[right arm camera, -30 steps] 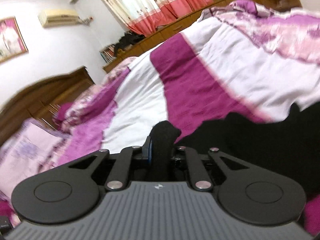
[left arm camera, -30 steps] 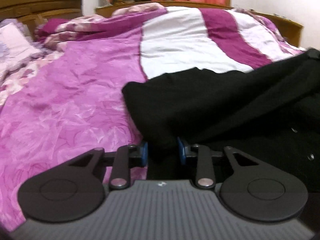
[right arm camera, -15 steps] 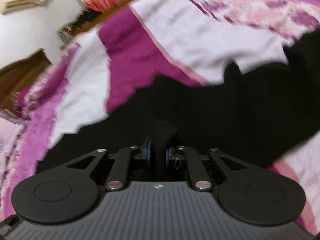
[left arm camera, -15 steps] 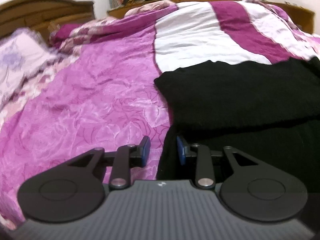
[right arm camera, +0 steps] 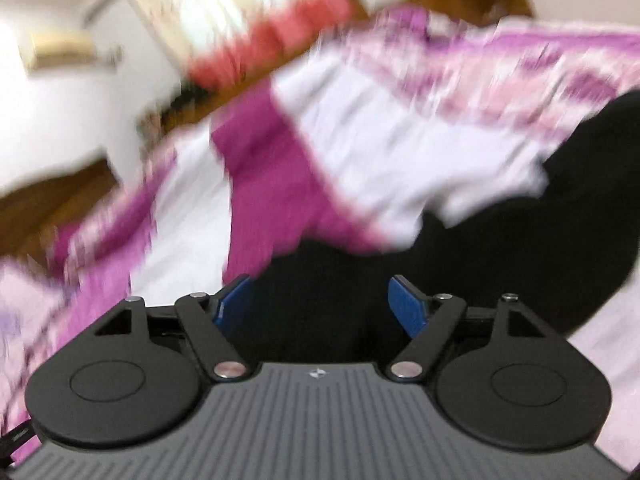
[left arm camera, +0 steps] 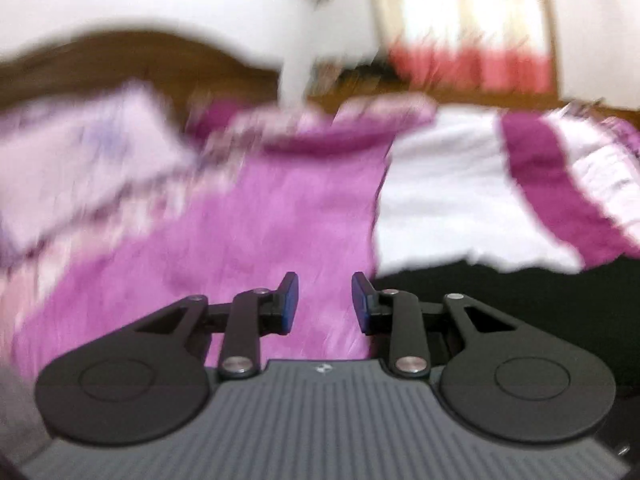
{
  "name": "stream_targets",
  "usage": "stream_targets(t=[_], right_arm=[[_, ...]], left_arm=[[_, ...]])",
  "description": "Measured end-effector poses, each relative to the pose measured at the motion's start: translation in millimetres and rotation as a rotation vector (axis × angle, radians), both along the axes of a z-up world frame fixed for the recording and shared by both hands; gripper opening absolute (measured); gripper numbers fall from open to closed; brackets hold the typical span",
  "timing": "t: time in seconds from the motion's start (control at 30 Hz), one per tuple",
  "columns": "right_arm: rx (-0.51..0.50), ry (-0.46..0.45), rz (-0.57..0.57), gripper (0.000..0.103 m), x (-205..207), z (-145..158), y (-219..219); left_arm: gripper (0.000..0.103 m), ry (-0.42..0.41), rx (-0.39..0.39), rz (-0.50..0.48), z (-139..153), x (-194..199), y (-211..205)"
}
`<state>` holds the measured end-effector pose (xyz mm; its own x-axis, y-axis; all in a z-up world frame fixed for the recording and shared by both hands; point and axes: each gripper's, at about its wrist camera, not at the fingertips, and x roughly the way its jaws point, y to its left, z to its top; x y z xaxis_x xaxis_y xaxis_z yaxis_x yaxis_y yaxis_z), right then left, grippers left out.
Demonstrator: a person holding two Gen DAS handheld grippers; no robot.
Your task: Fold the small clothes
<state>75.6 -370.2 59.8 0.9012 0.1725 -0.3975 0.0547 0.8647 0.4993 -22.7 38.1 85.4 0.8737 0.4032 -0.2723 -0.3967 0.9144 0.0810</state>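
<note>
- Lying on the purple bedspread (left arm camera: 280, 216), one black garment (right arm camera: 500, 240) spreads ahead of and beneath the right gripper (right arm camera: 320, 304), and to the right of the left gripper (left arm camera: 325, 300).
- The right gripper's jaws have just been opening and stand wide; black cloth shows in the gap, but the blue pads (right arm camera: 408, 308) do not press on it.
- The left gripper's jaws stand narrowly apart with only purple bedspread between them, nothing held.
- The left view alone shows a pale pillow (left arm camera: 80, 160) by the wooden headboard (left arm camera: 120, 56); the right view alone shows what seems to be a wall air conditioner (right arm camera: 60, 52), though blur is heavy.
- Counted: two grippers, one garment, one bedspread.
</note>
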Motion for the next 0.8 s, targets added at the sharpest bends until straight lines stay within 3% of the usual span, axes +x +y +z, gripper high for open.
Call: stream_targets(t=[0.07, 0.13, 0.23, 0.33, 0.43, 0.53, 0.63, 0.73, 0.77, 0.8], right_arm=[[0.009, -0.032, -0.106, 0.08, -9.7, 4.4, -26.2], [-0.026, -0.058, -0.229, 0.079, -18.0, 1.1, -53.4], [-0.111, 0.043, -0.4, 0.069, -16.1, -5.0, -87.0], [-0.134, 0.052, -0.49, 0.067, -13.2, -10.4, -121.6], [-0.078, 0.081, -0.534, 0.067, -9.4, -25.5, -166.4], [0.12, 0.06, -0.515, 0.067, -3.1, -43.2, -213.0], [0.162, 0.01, -0.498, 0.069, 10.0, -47.6, -238.5], [0.197, -0.027, -0.477, 0.068, 26.4, -54.9, -266.5], [0.198, -0.032, -0.459, 0.064, 33.1, -58.1, -273.2], [0.199, -0.04, -0.438, 0.049, 39.3, -60.4, -277.1]], left_arm=[[0.034, -0.035, 0.049, -0.085, 7.2, 0.8, -22.4], [0.034, -0.025, 0.066, -0.232, 5.9, 8.7, -47.5], [0.034, 0.056, -0.042, -0.426, -4.1, 26.8, -79.5], [0.034, 0.14, -0.079, -0.582, -23.5, 48.7, -118.1], [0.034, 0.214, -0.184, -0.705, -45.0, 71.1, -144.0], [0.034, 0.263, -0.247, -0.694, -63.5, 88.8, -159.8], [0.034, 0.267, -0.287, -0.666, -74.7, 100.2, -161.4], [0.034, 0.258, -0.278, -0.662, -76.4, 101.8, -163.6], [0.034, 0.258, -0.277, -0.661, -76.8, 102.4, -164.3], [0.034, 0.258, -0.283, -0.661, -77.9, 103.7, -164.2]])
